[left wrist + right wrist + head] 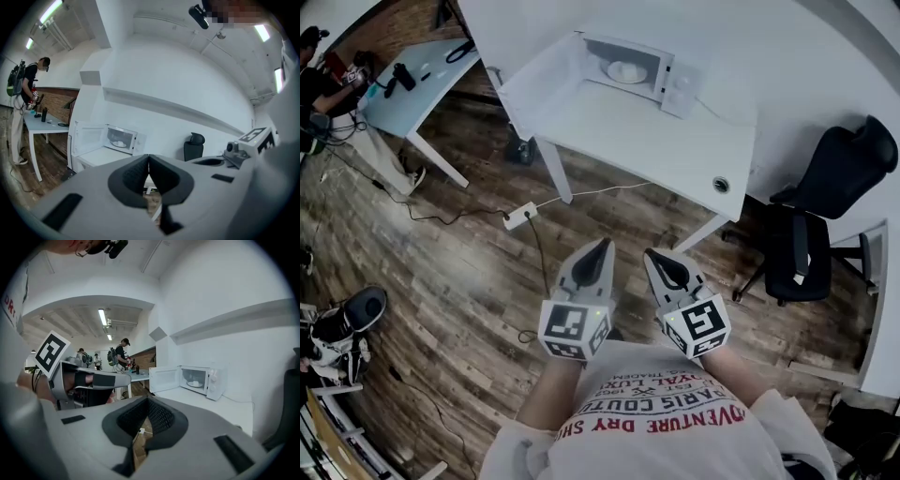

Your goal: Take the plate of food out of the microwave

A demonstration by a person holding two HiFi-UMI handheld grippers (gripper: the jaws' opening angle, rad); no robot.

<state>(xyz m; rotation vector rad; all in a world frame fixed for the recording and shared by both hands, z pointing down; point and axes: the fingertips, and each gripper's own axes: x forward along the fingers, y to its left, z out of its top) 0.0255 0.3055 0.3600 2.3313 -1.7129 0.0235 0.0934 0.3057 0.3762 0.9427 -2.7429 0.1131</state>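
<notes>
The job has hardly begun. The microwave (pixel 677 86) sits at the back of the white table (pixel 656 141). Its door (pixel 539 80) is already swung open to its left, so that bit needs no doing. The plate (pixel 626 71) is inside the microwave, on the bottom, w/ nothing touching it. The person stands on the wood floor, well apart from the microwave, w/ the whole table top in between.

The left gripper (pixel 600 248) & the right gripper (pixel 664 261) are side by side, both aimed toward the microwave. Each has its fingers pressed together w/ nothing in them. Only floor shows thru the small gap under the tips.

Left to do, prob.: walk up to the microwave, open the fingers, reach in, grab the plate's edge, pull it out & put it down in front of the microwave.

Hard to see: the plate is tiny & pale from here, so what food is on it can't be told, nor how high its rim is. In both gripper views the gripper's own grey body covers the bottom part, incl. the table's front edge. A black chair (pixel 825 216) stands off to the right of the microwave. Other people, at another table (pixel 412 89) far to the microwave's left, are small & partly cut off.
</notes>
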